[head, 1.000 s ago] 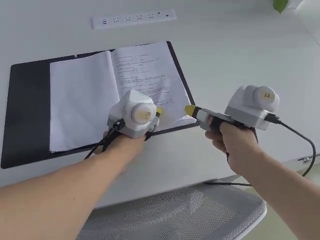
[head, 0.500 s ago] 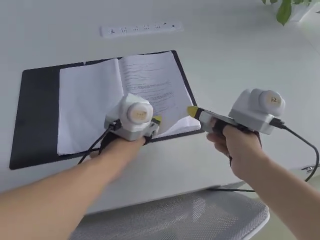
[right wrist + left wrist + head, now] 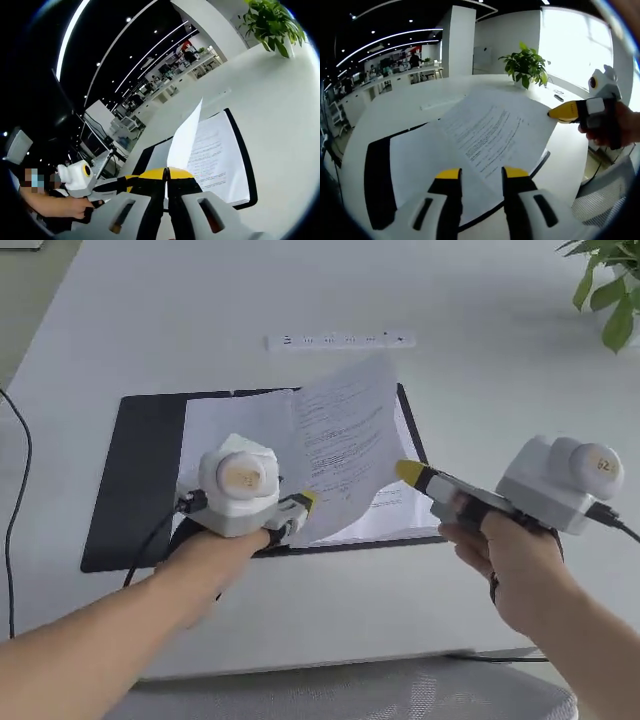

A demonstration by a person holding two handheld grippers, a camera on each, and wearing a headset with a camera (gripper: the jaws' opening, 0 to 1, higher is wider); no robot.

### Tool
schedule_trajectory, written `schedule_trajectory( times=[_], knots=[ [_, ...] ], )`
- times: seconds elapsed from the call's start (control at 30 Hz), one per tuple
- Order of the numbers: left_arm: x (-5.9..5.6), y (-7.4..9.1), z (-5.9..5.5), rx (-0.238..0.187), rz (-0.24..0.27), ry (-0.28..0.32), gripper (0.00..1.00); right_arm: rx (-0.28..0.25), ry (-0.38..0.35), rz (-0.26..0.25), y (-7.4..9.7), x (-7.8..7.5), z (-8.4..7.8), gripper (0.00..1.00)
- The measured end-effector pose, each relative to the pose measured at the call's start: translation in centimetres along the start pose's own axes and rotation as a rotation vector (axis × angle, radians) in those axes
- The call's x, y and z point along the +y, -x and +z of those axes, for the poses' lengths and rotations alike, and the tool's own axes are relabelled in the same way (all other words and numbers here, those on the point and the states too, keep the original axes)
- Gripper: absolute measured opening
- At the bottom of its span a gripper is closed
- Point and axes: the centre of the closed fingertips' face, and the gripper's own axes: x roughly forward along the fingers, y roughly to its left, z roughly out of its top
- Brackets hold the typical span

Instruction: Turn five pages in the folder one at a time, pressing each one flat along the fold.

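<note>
Head view: the white table [image 3: 520,370] carries the black folder [image 3: 130,490], lying open and flat near the person's edge, with a power strip [image 3: 340,340] beyond its far edge and a plant [image 3: 610,290] well off to its right. One page [image 3: 345,440] stands lifted off the folder's right-hand stack, curling up and over toward the fold, its printed face toward the person. The right gripper [image 3: 410,472] sits just right of the folder's right edge with its jaws pinched together on the page's outer edge — in the right gripper view the sheet rises straight out from between the yellow tips. The left gripper [image 3: 300,505] hovers over the folder's near edge, close to the fold; its jaws stand parted with nothing between them, and the left gripper view has the page arching beyond them.

Judging by the curl, the page is a thin, light single sheet — limp, easy to crease or tear at the binding if pulled hard, and likely to slip from smooth tips. The outer edge, well away from the fold, looks the right place to hold: it lets the sheet swing about the fold without dragging the ones beneath. For pressing flat, light pressure along the fold should do, as the paper offers little resistance.
</note>
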Motion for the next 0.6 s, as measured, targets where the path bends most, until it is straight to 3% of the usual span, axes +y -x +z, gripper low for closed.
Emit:
schedule_trajectory(
  times=[0.33, 0.6],
  knots=[
    [1.9, 6.3, 1.1, -0.051, 0.045, 0.069, 0.32, 0.026, 0.02, 0.104, -2.4, 5.0, -0.9, 0.0],
    [4.6, 11.1, 1.2, -0.076, 0.103, 0.089, 0.33, 0.079, 0.027, 0.173, -5.1, 8.7, -2.9, 0.0]
  ],
)
